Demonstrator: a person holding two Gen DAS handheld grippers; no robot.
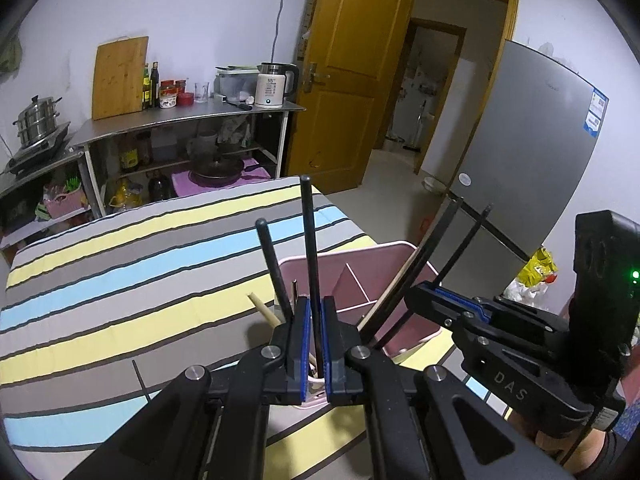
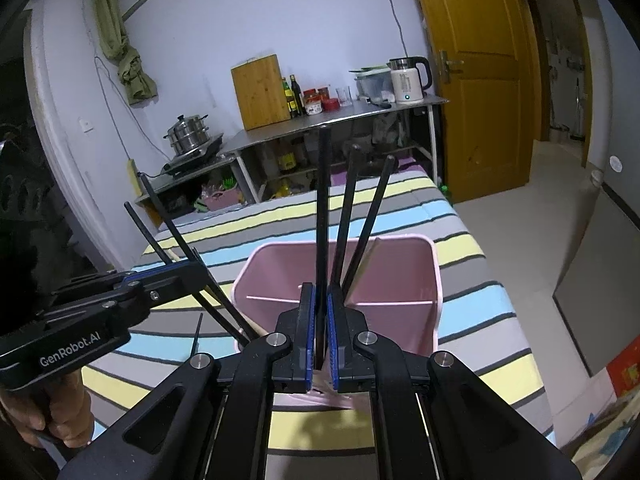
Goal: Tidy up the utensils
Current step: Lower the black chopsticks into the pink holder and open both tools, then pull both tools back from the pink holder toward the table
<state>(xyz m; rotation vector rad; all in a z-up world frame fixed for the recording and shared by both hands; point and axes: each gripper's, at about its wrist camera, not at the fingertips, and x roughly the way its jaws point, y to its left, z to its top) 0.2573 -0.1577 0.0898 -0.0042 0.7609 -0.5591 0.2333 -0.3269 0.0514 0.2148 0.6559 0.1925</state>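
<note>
A pink divided utensil holder stands on the striped table. Several black chopsticks and a pale wooden one lean in it. My left gripper is shut on a black chopstick that stands upright over the holder's near left corner. My right gripper is shut on another black chopstick, upright over the holder's near edge. Two more black chopsticks lean beside it. The right gripper also shows in the left wrist view, the left one in the right wrist view.
A loose black stick lies on the striped cloth left of the holder. Behind the table stands a steel shelf with a cutting board, bottles and a kettle. A grey fridge and a wooden door are to the right.
</note>
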